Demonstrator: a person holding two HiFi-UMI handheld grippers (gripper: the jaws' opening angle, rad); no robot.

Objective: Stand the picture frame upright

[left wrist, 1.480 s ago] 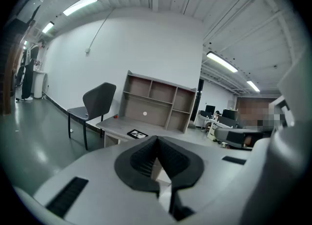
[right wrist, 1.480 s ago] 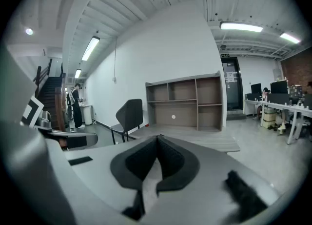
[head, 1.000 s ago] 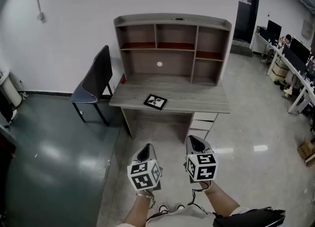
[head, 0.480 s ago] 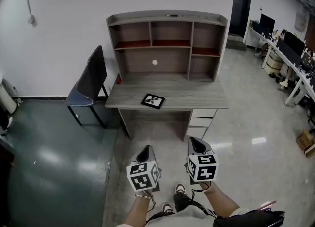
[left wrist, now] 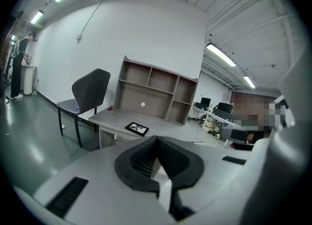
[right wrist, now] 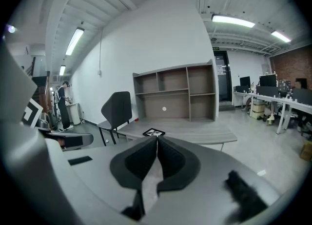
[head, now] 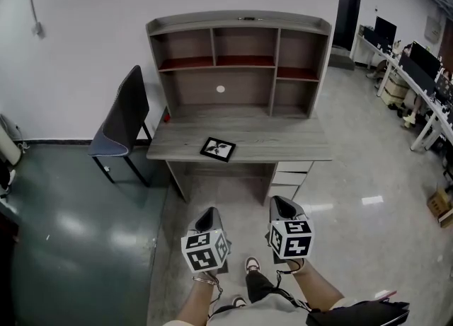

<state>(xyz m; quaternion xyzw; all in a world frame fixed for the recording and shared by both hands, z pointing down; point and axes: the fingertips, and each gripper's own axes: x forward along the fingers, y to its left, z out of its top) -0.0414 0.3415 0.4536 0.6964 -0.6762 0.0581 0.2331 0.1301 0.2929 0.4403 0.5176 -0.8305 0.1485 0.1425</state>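
1. Jaws of the left gripper (left wrist: 156,141), a grey tool with black ribbed pads, are pressed together with nothing between them.
2. On the right gripper (right wrist: 157,140), of the same build, the jaws likewise meet tip to tip and hold nothing.
3. From the head view, the two grippers hang side by side in front of the person's body, each with its marker cube facing up. Both are low over the polished grey floor (head: 354,233) and well apart from the desk.
4. Ahead of them, the black-edged rectangular picture frame (head: 218,149) lies flat on the desktop. It sits near the front edge, left of centre and turned slightly askew.
5. It rests on a grey wood-grain desk (head: 290,144) that carries an open shelf hutch (head: 241,42) and backs onto a white wall (head: 92,20).
6. White drawers (head: 287,175) sit under the desk's right side.
7. Just left of the desk stands a dark grey moulded chair (head: 122,119).
8. Far to the right runs a row of white office tables (head: 425,105) with monitors.
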